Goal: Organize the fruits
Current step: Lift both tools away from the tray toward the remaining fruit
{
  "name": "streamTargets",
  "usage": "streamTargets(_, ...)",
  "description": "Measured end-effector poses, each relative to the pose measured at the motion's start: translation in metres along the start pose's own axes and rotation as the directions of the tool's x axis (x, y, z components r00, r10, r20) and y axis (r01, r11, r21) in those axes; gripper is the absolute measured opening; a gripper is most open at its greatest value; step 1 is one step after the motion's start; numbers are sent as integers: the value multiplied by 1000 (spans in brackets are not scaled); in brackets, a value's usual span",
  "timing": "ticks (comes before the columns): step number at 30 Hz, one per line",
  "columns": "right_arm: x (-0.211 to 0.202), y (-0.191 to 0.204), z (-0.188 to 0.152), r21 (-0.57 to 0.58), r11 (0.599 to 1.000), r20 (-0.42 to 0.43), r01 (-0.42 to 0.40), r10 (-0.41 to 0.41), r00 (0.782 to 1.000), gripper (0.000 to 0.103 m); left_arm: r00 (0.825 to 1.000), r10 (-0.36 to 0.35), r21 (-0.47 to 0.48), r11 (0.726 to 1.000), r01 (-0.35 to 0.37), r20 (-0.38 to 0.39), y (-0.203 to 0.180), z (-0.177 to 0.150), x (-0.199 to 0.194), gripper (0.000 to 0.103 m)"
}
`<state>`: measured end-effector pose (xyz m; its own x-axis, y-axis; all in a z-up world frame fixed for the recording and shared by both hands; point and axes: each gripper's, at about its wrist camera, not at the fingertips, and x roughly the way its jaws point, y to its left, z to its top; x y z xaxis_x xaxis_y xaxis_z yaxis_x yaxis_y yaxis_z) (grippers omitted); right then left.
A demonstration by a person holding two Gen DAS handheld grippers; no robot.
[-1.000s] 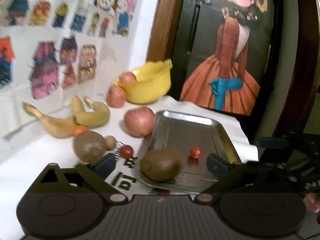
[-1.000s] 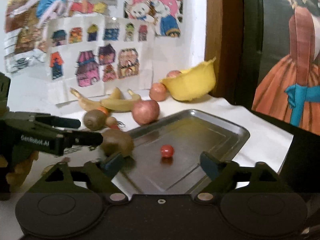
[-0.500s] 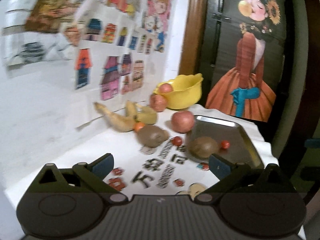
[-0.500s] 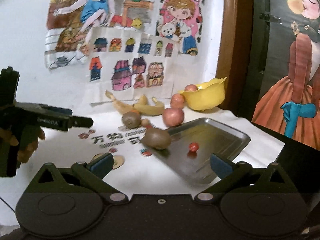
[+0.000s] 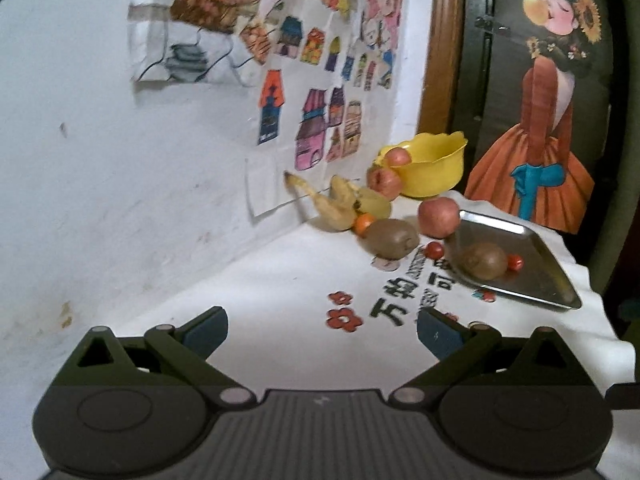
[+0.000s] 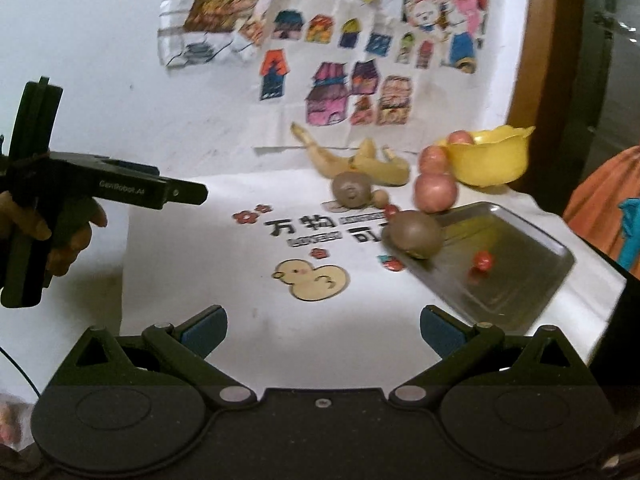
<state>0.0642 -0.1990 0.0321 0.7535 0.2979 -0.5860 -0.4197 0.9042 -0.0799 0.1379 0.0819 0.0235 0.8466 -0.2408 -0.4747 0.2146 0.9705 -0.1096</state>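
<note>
Nearest the cameras, both grippers hang over the white cloth (image 6: 240,312), fingers spread wide and holding nothing: the left gripper (image 5: 322,330) and the right gripper (image 6: 323,328). Out to the left a hand (image 6: 56,236) holds the left tool. Further in, on the right, a steel tray (image 6: 532,280) carries a fuzzy brown kiwi (image 6: 414,234) at its near-left edge and a small red tomato (image 6: 482,261) in the middle. Just beyond, on the cloth, sit a second kiwi (image 6: 352,189), a reddish apple (image 6: 435,193) touching the tray's far rim and spotted yellow bananas (image 6: 360,162). Farthest back, a yellow bowl (image 6: 490,158) holds one apple, another beside it.
</note>
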Motion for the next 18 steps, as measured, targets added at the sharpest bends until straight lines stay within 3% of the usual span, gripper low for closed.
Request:
streamTargets(10, 45, -9, 18, -36, 999, -19, -21, 21, 1000, 102, 999, 0, 4, 1000, 0, -39, -1, 7, 28, 103)
streamTargets(18, 80, -59, 44, -65, 997, 43, 34, -31, 999, 102, 999, -28, 53, 998, 29, -25, -25, 33, 74, 103)
